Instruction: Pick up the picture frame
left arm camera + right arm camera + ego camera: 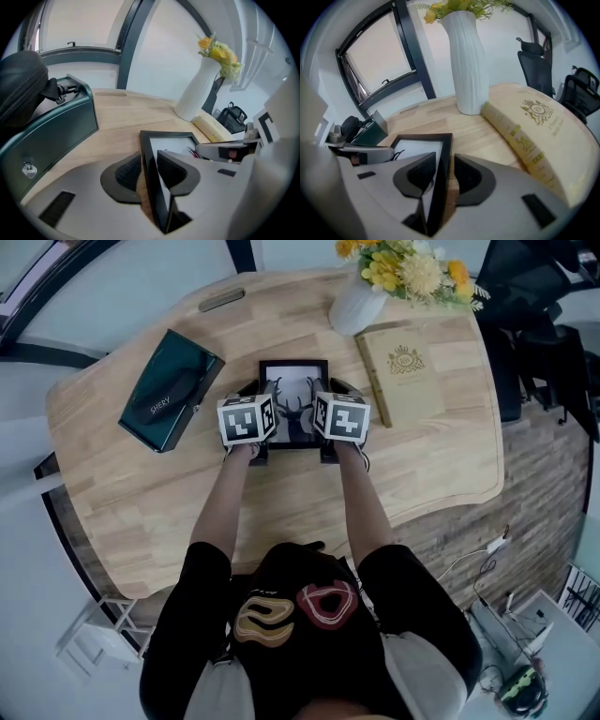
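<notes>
Black rectangular picture frame (295, 401) on light wooden surface (281, 512), left hand-held gripper (147, 157) astride its left edge, right hand-held gripper (445, 158) astride its right edge, jaws wide, unclamped.

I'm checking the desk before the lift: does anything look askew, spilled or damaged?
Nothing stands out. The black picture frame lies flat on the light wooden table, the white ribbed vase stands upright, and the beige book and dark green box look intact.
</notes>
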